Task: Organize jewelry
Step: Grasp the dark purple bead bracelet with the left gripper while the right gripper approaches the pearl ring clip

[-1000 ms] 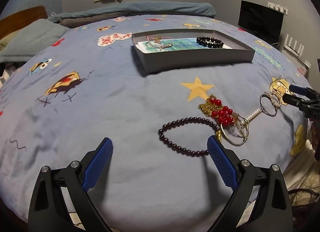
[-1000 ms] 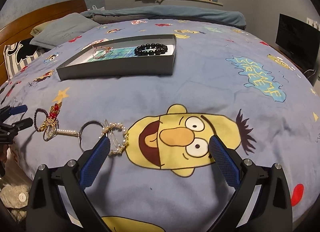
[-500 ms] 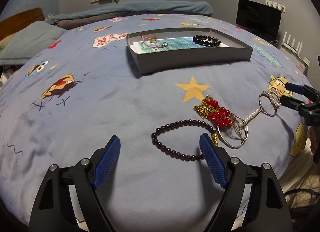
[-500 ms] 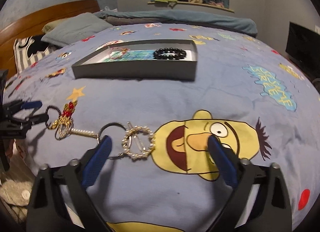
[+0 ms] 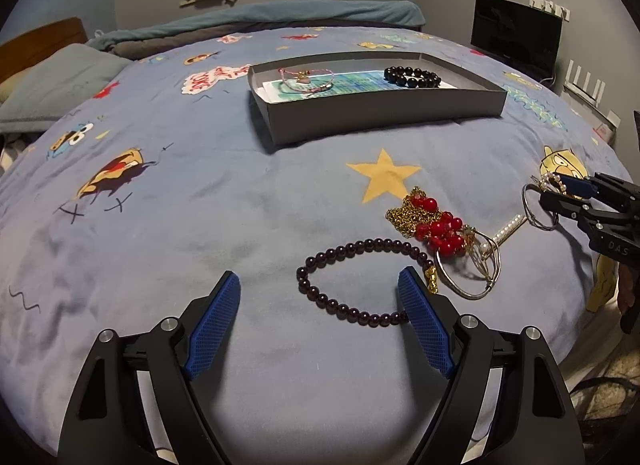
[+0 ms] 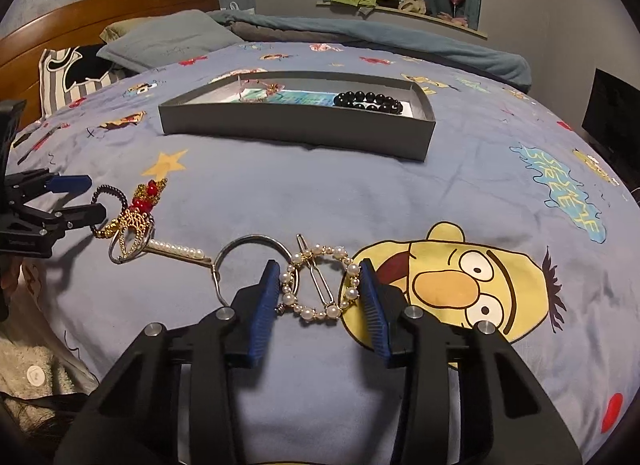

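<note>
The right gripper point(image 6: 318, 279) has moved forward and narrowed since a second ago; its fingers now stand on both sides of the pearl clip point(image 6: 318, 285) on the bedspread point(image 6: 460, 185), seemingly touching it. The left gripper point(image 5: 320, 301) stays wide open, holding nothing, at the dark bracelet point(image 5: 352, 281).
</note>
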Demonstrator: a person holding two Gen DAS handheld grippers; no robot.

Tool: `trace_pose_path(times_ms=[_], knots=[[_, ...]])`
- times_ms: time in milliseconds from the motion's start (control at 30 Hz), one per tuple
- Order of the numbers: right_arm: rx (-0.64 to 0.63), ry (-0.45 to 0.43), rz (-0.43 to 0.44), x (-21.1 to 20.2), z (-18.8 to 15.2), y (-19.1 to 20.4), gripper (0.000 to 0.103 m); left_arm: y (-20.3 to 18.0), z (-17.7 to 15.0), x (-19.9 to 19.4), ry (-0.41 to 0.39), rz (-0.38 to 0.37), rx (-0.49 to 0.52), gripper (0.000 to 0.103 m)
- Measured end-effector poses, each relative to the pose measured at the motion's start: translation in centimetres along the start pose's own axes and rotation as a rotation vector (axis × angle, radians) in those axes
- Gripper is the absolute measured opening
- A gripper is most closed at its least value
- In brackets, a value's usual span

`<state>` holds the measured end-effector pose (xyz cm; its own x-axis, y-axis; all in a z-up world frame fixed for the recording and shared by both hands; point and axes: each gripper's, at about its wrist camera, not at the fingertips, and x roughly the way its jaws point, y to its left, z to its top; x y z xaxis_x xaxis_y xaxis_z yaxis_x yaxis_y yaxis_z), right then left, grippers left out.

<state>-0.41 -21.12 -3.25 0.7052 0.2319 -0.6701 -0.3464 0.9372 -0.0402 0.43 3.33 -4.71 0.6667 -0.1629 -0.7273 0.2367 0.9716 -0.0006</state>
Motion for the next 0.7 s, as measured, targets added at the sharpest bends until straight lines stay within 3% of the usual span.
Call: trace_pose_path(times_ms=[67, 167, 233, 467, 567, 700], knots=[[0.011, -0.006, 0.004, -0.1, 0.0, -0.2, 0.041, 0.1, 0.0, 0.1, 0.0, -0.001, 0.002, 0.081], [0.028, -0.022, 0.004, -0.5, 0.1, -0.6, 0.041, 0.1, 0.0, 0.3, 0.004, -0.003, 0.01, 0.062], [0.039, -0.03, 0.002, -0.7, 0.2, -0.8, 0.041, 0.1, 0.0, 0.3, 0.002, 0.001, 0.014, 0.058], [0.063, -0.023, 0.015, -0.7, 0.1, -1.3, 0.041, 0.4, 0.1, 0.9, 0.018, 0.015, 0.027, 0.014], [0.068, -0.027, 0.016, -0.8, 0.1, -1.5, 0.041, 0.3, 0.1, 0.6, 0.007, 0.018, 0.034, 0.006], [0.078, -0.03, 0.015, -0.9, 0.2, -1.8, 0.041, 0.1, 0.2, -0.2, -0.016, 0.011, 0.04, 0.006]])
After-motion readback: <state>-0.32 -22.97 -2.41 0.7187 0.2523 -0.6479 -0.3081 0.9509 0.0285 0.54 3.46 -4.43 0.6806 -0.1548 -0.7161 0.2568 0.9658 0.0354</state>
